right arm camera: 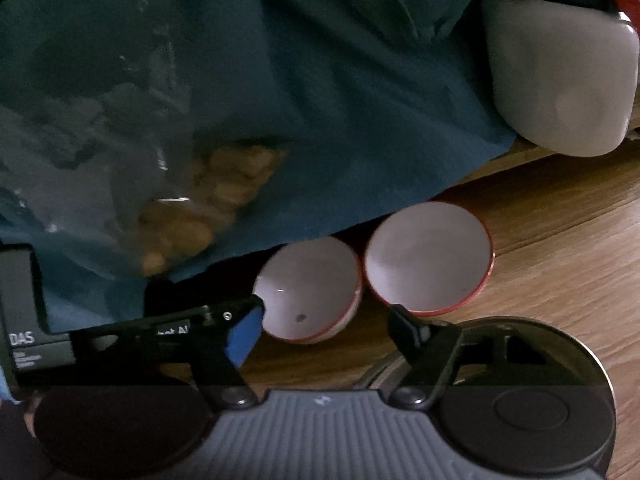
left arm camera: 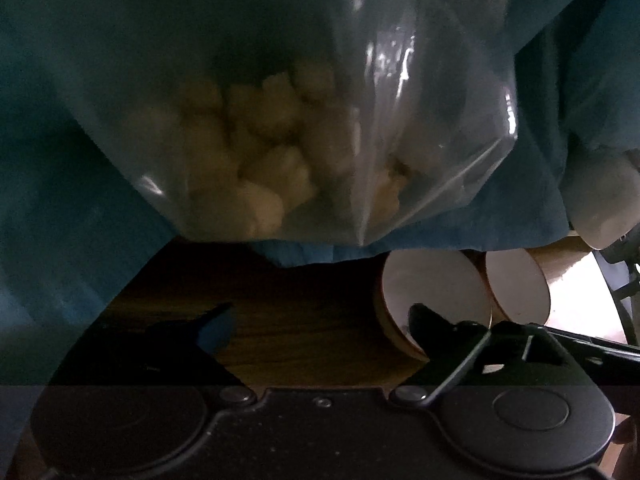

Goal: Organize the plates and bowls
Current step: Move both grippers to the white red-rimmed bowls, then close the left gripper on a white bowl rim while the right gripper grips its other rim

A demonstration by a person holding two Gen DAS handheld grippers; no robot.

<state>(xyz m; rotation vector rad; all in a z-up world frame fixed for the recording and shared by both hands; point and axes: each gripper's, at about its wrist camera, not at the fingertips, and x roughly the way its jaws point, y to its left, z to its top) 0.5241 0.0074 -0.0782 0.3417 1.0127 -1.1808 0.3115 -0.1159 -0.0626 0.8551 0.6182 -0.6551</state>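
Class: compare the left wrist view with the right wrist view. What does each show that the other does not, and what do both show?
Left wrist only: the left gripper, open over bare wood, and the bag's clear creases.
Right wrist only: the right gripper, open before the bowls, the bowls' red rims, and a dark round lid.
Both: two white bowls side by side on the wooden table, a plastic bag of pale lumps, blue cloth, and a white container.
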